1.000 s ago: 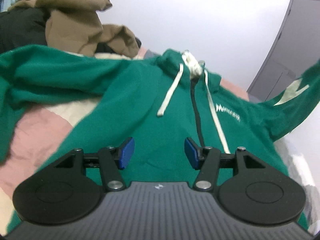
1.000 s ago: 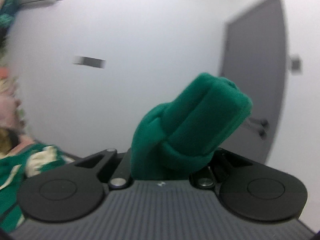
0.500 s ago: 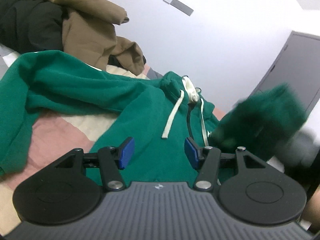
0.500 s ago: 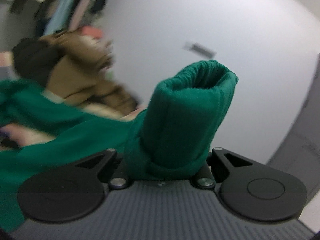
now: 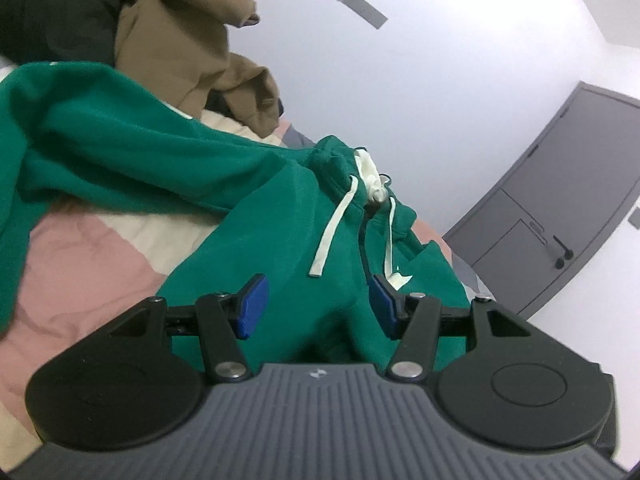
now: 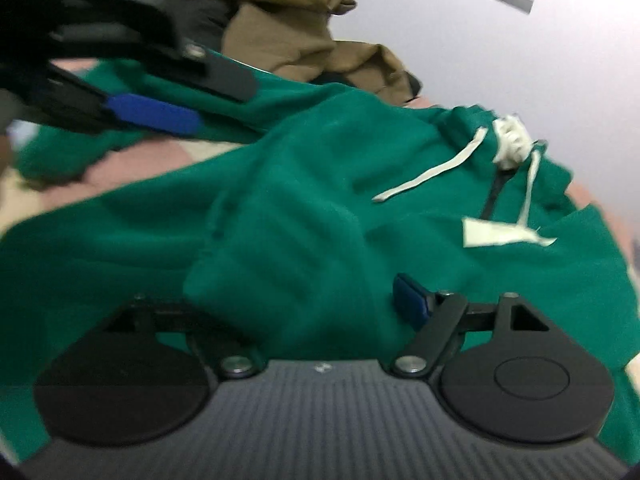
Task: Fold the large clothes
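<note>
A green zip hoodie [image 5: 280, 216] with white drawstrings [image 5: 332, 236] lies front-up on the bed. My left gripper [image 5: 318, 306] hovers low over its lower front, open, with nothing between the blue pads. In the right wrist view, the hoodie's right sleeve is laid across the chest. Its ribbed cuff [image 6: 280, 264] rests between the jaws of my right gripper [image 6: 316, 300], which are opening. The cuff hides the left finger, and the right pad [image 6: 412, 300] stands clear of the cloth. One blue pad [image 6: 152, 114] of the left gripper shows at the upper left.
The bed has a pink and cream quilt [image 5: 80, 264]. A pile of brown [image 5: 188, 40] and black [image 5: 52, 12] clothes sits at its far end against the white wall. A grey door [image 5: 560, 208] stands at the right. The hoodie's other sleeve [image 5: 80, 128] sprawls to the left.
My right gripper came down from up high with the sleeve cuff, carried it over the hoodie's chest and opened. My left gripper shifted a little and rolled, staying open.
</note>
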`<state>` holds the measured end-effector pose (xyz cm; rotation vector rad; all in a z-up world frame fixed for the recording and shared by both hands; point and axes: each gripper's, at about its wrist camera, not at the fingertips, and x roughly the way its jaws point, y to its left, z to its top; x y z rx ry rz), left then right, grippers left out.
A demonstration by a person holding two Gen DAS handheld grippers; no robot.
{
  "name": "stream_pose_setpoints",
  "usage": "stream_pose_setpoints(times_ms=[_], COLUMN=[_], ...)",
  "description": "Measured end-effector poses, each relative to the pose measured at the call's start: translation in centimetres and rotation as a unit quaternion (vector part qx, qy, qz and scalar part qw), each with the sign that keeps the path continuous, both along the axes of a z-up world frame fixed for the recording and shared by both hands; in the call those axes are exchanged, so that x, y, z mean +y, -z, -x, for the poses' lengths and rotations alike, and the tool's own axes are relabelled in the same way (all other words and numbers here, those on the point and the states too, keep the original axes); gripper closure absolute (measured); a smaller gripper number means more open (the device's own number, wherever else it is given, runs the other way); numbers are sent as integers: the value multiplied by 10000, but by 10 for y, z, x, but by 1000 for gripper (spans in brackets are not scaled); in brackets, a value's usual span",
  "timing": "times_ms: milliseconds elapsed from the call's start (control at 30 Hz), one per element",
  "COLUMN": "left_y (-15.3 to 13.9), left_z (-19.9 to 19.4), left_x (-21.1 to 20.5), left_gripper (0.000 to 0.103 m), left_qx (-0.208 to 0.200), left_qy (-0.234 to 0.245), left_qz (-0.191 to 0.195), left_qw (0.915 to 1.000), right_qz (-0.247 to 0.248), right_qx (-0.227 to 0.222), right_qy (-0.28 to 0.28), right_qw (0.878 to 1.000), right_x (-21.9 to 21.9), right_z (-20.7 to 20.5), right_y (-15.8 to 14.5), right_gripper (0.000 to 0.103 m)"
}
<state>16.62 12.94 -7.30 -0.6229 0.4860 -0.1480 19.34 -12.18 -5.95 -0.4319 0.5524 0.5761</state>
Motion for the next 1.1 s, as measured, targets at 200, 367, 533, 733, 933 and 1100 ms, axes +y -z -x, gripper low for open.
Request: stream_pose_setpoints(times_ms=[200,367,533,733,933,1100], left_y=[-11,-9,3,20,27,30], left_z=[12,20,13,-1,-5,-7], left_x=[-14,-31,-51,-73,-87,-98], left_gripper=[41,41,41,41,41,41], left_qx=[-199,-50,191,416,284,177], left_qy=[174,389,434,493,612,836], left_qz=[-354,-648,-1045,-1365,-1624,-1660], left_qw=[9990,9971,9934,9885,9844,9824], right_qz=[-732,-1838,-2653,-3525,-3677,-3839], right_qx=[527,630,1022,1436,1058,466], right_qy=[99,706,2060,2876,2958,3316], right_qw=[9959,9784,9363,8789,8753,8605], right_x=[-27,-84,-136,-185,-192,-213], right_z=[25,36,-13,-72,-97,-93], right_y=[8,-3,11,43,47,34], right_gripper=[26,26,26,27,80,89])
